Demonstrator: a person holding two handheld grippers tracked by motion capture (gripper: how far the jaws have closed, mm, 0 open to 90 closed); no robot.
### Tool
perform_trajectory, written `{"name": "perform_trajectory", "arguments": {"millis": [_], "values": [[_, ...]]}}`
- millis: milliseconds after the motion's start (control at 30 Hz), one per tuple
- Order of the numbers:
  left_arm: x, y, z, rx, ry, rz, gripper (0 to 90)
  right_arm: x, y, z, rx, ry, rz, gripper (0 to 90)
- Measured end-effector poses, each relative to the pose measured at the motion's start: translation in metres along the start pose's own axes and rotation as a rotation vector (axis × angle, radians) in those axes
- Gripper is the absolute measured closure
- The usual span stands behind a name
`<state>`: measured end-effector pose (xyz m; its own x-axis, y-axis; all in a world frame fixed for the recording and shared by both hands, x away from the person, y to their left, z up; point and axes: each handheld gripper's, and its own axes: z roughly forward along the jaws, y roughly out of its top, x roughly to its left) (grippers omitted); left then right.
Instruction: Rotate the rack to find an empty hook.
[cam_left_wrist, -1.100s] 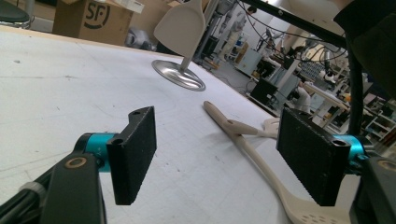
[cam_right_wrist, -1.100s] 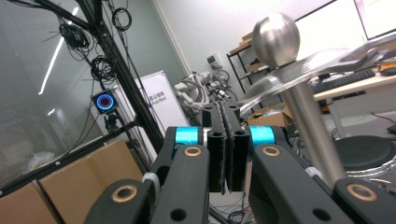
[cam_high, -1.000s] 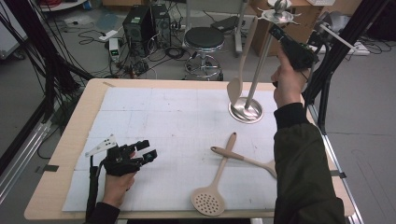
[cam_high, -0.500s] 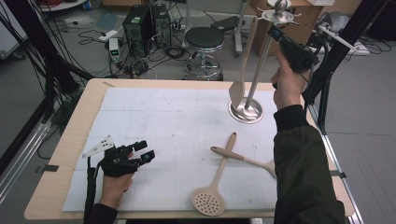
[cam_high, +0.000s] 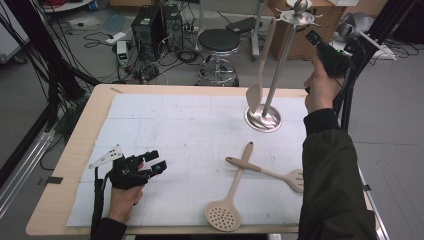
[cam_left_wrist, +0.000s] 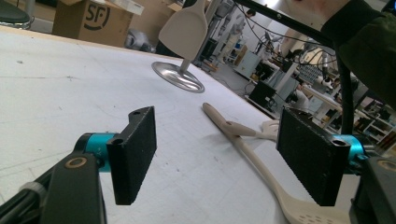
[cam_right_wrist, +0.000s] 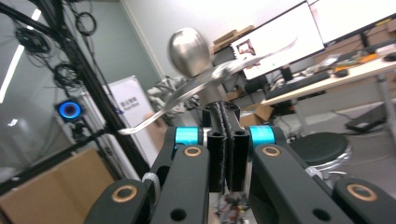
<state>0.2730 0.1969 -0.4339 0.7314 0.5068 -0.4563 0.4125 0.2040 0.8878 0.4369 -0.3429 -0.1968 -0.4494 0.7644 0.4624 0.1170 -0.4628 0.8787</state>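
Moved since earlier: our right gripper (cam_high: 316, 40), jaws pressed together and empty, now right of the steel utensil stand (cam_high: 263, 118), whose beige wooden spatula (cam_high: 255, 95) hangs upper centre. Left gripper (cam_high: 156, 162) rests wide, idle.

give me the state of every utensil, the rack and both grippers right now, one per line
tall steel utensil rack: upright on its round base at the table's far right
pale wooden spatula: hanging from the rack, blade just above the base
beige slotted skimmer: flat on the white mat
beige slotted turner: flat, its handle crossing the skimmer's
left gripper: open, empty, resting on the mat
right gripper: shut, empty, raised beside the rack's top
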Motion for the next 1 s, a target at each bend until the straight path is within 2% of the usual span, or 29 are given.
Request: {"name": "perform_trajectory", "arguments": {"millis": [133,333,467,700,1000], "values": [[0.001,0.0,0.001,0.004,-0.001,-0.004,29.3,-0.004,0.009,0.003,0.001,-0.01,0.006,89.5],[0.001,-0.001,0.002,0.012,0.001,-0.002,29.3,-0.009,0.009,0.007,-0.001,-0.002,0.003,89.5],[0.0,-0.001,0.002,0.018,0.002,0.001,29.3,-0.014,0.01,0.006,-0.033,0.021,0.043,89.5],[0.0,-0.001,0.0,0.01,0.005,-0.001,29.3,-0.007,0.01,0.004,-0.03,0.041,0.021,89.5],[-0.002,-0.001,0.0,0.007,0.004,0.002,29.3,0.013,0.005,0.003,-0.006,0.073,-0.032,89.5]]}}
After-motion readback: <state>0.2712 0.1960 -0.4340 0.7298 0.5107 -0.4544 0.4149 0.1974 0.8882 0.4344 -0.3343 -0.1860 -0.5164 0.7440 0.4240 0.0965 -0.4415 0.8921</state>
